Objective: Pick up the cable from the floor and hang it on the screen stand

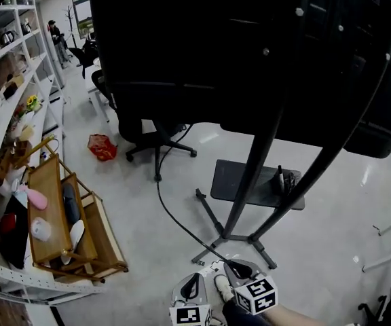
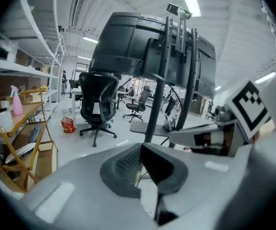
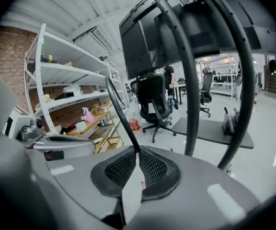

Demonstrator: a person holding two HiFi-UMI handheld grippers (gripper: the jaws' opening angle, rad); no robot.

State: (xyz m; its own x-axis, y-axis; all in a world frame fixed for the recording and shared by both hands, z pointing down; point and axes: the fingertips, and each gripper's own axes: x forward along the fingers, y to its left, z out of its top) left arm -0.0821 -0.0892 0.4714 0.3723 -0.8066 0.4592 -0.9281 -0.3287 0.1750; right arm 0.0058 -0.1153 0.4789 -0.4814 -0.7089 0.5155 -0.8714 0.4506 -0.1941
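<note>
A black cable [image 1: 175, 216] runs across the pale floor from under the office chair to my right gripper [image 1: 231, 265], low in the head view. In the right gripper view the cable [image 3: 119, 109] rises up and to the left out of the right gripper [image 3: 138, 152], whose mesh pads are shut on it. My left gripper [image 1: 196, 277] sits just to the left of it; its tips [image 2: 140, 150] meet with nothing between them. The screen stand [image 1: 250, 182] holds a large black screen [image 1: 209, 46] straight ahead, its curved tubes [image 3: 188, 80] close in front of the right gripper.
A wooden cart [image 1: 53, 216] and white shelving [image 1: 5, 80] line the left side. A black office chair [image 1: 144, 124] and a red bag [image 1: 102, 147] stand behind the screen. A dark mat [image 1: 233, 178] lies by the stand's spread feet [image 1: 206, 253]. A person [image 1: 56, 34] is far back.
</note>
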